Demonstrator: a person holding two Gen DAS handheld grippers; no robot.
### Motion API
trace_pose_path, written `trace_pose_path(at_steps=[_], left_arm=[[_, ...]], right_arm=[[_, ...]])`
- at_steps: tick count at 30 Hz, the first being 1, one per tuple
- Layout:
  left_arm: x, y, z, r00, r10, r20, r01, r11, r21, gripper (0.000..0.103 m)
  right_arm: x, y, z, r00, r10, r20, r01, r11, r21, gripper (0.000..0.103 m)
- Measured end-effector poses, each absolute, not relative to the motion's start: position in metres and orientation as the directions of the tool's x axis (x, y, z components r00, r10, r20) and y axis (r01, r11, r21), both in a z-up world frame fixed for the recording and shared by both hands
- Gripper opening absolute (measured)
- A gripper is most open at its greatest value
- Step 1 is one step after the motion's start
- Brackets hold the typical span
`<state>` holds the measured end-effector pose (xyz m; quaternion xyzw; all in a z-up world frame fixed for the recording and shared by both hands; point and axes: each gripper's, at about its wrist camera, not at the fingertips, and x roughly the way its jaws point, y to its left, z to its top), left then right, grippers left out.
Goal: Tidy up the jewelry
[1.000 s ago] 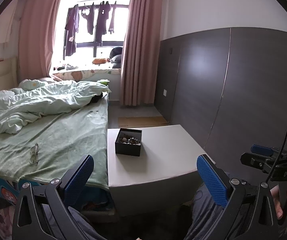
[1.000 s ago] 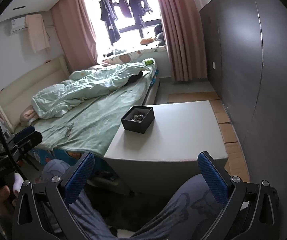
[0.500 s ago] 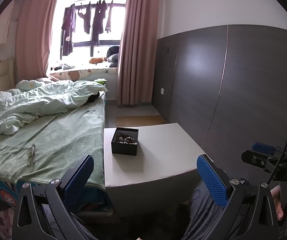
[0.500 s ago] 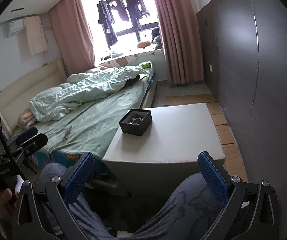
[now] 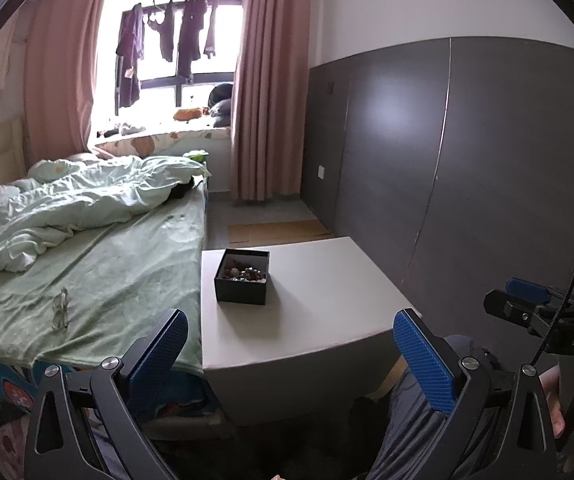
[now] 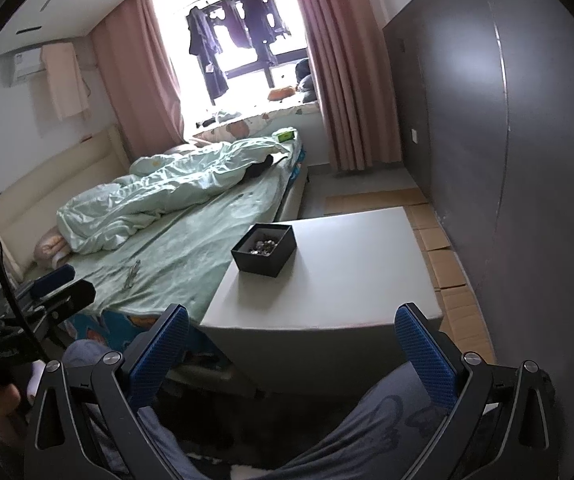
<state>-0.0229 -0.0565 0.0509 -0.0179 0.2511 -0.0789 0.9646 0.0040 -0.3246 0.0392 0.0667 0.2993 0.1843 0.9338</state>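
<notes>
— Furniture noted? 
— A bed (image 5: 99, 264) with a green sheet, a rumpled pale duvet (image 5: 67, 204) at its far half; eyeglasses (image 5: 60, 309) lie on the sheet near the foot.
— The window side? 
— Pink curtains (image 5: 265, 96) flank the window; dark garments (image 5: 167, 40) hang across it.
— Walls? 
— Grey panelling (image 5: 467, 152) on the right; an air conditioner (image 6: 27, 66) high on the left.
</notes>
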Motion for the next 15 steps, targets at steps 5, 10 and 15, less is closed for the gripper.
trace_pose_path(at_steps=[5,10,15], left_arm=[[-0.025,-0.055,0.049,0.864,-0.153,-0.479,0.132,0.988,-0.076,0.103],[-0.030,-0.053,0.054,0.875,-0.139,-0.464,0.138,0.990,-0.036,0.103],[-0.031,-0.042,0.052,0.863,-0.162,-0.478,0.152,0.987,-0.060,0.103]], right_arm=[[0.005,-0.329,0.037,0.756,0.364,-0.544,-0.280,0.931,0.233,0.103],[0.007,-0.337,0.035,0.769,0.352,-0.533,-0.251,0.934,0.255,0.103],[0.014,-0.339,0.028,0.760,0.347,-0.549,-0.238,0.935,0.262,0.103]])
